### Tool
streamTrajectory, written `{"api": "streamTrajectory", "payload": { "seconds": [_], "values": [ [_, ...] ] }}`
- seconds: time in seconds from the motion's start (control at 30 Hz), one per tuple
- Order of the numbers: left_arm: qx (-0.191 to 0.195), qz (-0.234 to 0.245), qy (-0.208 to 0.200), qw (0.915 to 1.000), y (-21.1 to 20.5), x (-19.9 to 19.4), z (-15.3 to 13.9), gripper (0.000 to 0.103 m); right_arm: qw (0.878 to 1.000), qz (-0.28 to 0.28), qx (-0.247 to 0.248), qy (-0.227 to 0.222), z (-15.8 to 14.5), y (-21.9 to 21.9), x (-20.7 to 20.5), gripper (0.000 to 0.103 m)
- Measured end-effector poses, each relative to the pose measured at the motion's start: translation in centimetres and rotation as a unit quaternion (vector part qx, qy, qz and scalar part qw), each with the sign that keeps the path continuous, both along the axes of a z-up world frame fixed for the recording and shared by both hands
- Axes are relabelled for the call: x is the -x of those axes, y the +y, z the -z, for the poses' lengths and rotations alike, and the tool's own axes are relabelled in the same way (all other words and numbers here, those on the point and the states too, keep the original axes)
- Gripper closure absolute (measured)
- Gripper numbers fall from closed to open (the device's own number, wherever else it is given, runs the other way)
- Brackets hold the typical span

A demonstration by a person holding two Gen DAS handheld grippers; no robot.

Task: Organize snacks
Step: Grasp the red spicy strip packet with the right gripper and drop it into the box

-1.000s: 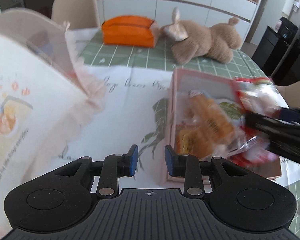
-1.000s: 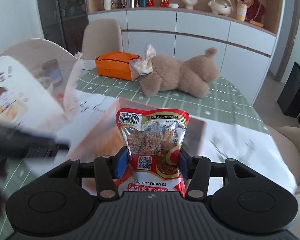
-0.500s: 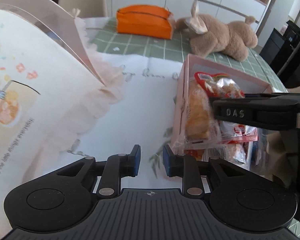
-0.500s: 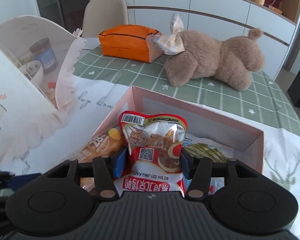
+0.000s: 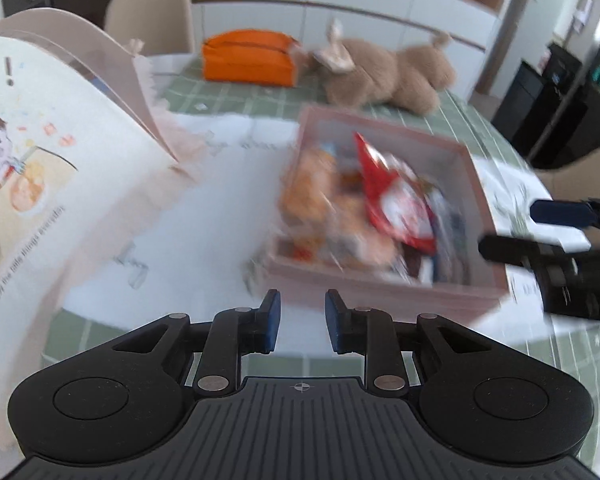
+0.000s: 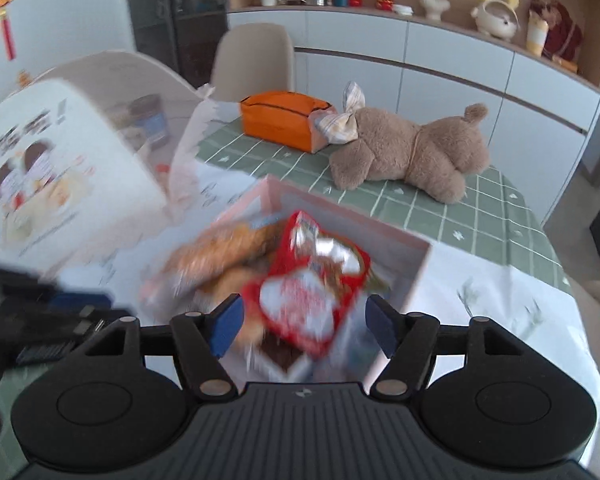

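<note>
Fingers of my right gripper (image 6: pixel 303 322) stand spread and empty just above the red snack packet (image 6: pixel 314 284), which lies in the pink box (image 6: pixel 418 276) on the bench among other snacks — that one is stowed — while my left gripper (image 5: pixel 299 316), nearly closed on nothing, hangs beside the box.

Snacks (image 5: pixel 380 208) in the box (image 5: pixel 380 280) are motion-blurred.

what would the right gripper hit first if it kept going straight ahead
Probably the red snack packet lying in the pink box, directly between the open right gripper fingers; blur leaves the depth unclear.
</note>
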State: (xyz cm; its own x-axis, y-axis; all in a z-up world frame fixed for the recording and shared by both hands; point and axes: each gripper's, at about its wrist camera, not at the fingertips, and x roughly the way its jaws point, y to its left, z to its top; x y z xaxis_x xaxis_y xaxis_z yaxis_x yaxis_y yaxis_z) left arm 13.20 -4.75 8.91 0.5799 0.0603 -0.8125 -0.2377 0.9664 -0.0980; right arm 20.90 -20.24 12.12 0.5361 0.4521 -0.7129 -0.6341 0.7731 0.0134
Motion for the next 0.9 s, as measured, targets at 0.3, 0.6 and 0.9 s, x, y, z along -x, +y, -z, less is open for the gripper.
{"api": "streamTrajectory", "payload": {
  "seconds": [0.3,0.6,0.9],
  "values": [
    [-0.019,0.066,0.06,0.9959,-5.8,2.3,4.0,0.074,0.997,0.022,0.048,0.062,7.5,-4.5,6.3,0.031],
    [-0.021,0.075,0.08,0.9938,-6.0,3.5,4.7,0.074,0.995,-0.001,0.056,0.084,10.0,-3.5,11.7,0.046],
    [-0.014,0.06,0.081,0.9948,-4.3,4.0,4.6,0.074,0.994,0.002,0.083,0.072,8.9,-1.5,12.5,0.058]
  ]
}}
